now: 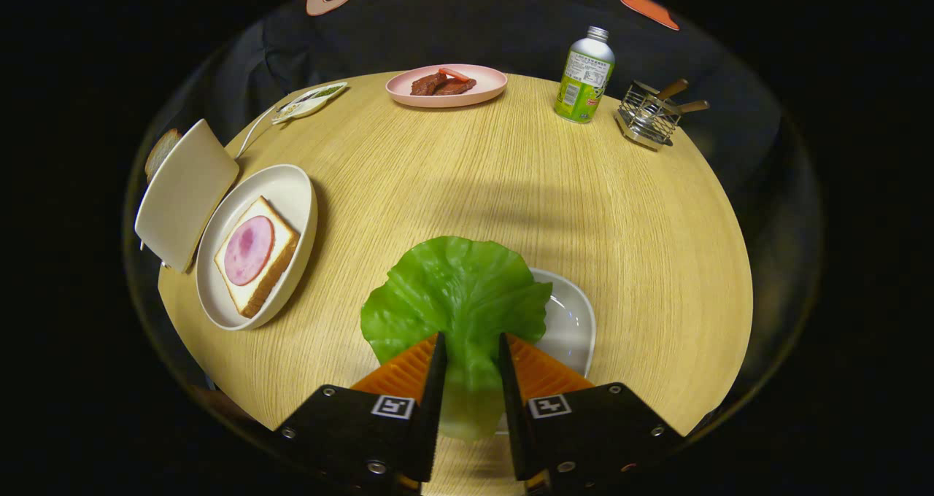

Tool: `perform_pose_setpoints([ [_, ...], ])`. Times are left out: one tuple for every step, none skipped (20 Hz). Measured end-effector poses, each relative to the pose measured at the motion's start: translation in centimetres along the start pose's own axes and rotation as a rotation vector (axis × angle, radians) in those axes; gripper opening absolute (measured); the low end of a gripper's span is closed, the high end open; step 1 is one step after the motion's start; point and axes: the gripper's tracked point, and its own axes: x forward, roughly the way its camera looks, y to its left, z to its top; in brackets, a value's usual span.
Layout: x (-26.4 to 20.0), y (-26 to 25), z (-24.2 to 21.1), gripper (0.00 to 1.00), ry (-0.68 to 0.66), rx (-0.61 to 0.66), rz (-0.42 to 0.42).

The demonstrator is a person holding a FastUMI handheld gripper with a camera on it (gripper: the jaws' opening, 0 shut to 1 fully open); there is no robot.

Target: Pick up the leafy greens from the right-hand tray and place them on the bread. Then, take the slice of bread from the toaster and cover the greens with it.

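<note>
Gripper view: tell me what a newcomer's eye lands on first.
The big green leaf lies between the fingers of the hand-held gripper, over a white tray. To its left, beyond the fingers, a white plate holds bread with a pink ham slice.

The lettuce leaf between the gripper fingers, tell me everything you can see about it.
The lettuce leaf is one broad, bright green piece with a ruffled edge and fine veins, glossy like plastic. Its paler stem end runs back between the fingers of the gripper, which flank it closely; whether both press on it is unclear. The leaf fans out ahead of them, covering part of the white tray and reaching over the wooden table.
</note>
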Motion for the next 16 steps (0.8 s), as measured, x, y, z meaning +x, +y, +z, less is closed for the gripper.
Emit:
perform_pose_setpoints([
  [0.0,-0.1,-0.1,0.28,-0.003,0.006,-0.012],
  [-0.1,-0.1,0.0,0.17,-0.004,0.011,-0.015],
  [-0.1,-0.2,0.0,0.09,-0.003,0.018,-0.022],
  [0.0,0.0,0.0,0.07,-0.002,0.021,-0.020],
  [-0.3,0.3,-0.1,0.04,0.002,0.029,-0.003],
  [-0.6,0.6,0.1,0.04,-0.003,0.043,0.010],
  [-0.9,0.4,0.4,0.04,-0.013,0.067,0.009],
  [-1.4,0.6,0.8,0.04,-0.030,0.083,0.022],
  [-1.8,0.9,1.2,0.04,-0.051,0.101,0.038],
  [-2.4,1.0,1.7,0.04,-0.067,0.116,0.048],
  [-2.9,1.2,2.1,0.04,-0.083,0.124,0.057],
  [-3.5,1.2,2.5,0.03,-0.102,0.125,0.060],
  [-4.1,1.5,3.2,0.04,-0.124,0.127,0.068],
  [-4.7,2.0,3.7,0.04,-0.140,0.128,0.081],
  [-5.3,2.4,4.2,0.03,-0.153,0.125,0.093],
  [-5.9,2.9,4.7,0.03,-0.168,0.114,0.102],
])
